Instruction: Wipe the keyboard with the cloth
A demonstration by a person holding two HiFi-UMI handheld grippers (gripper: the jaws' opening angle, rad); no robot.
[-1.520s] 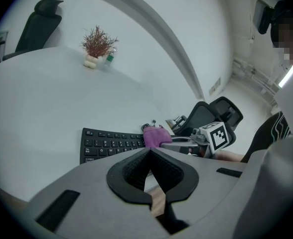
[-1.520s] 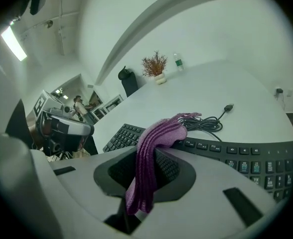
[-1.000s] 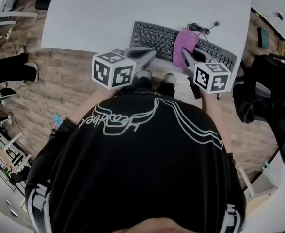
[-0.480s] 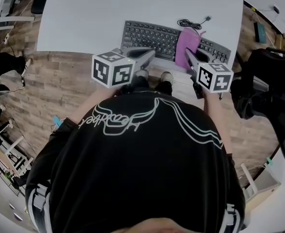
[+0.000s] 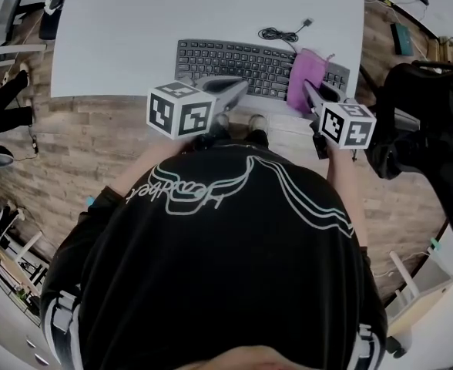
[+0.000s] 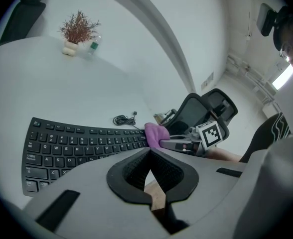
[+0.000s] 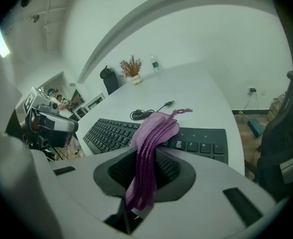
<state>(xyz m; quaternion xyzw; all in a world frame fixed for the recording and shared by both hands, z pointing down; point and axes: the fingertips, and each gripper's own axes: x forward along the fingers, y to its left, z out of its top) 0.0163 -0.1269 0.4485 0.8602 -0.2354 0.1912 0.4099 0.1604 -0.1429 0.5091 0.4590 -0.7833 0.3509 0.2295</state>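
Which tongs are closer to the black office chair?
Right. The right tongs, shut on the purple cloth, are at the keyboard end nearest the chair; the left tongs are by its middle, farther off.

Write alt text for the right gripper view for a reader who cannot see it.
The right gripper has its jaws shut on a purple cloth that drapes forward over a black keyboard on a white table. A coiled cable lies behind.

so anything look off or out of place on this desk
Nothing spilled or damaged. The one oddity: the keyboard has its cable coiled behind it, with the plug lying loose on the table. The cloth is pinched in the right claw, over the keyboard's right part.
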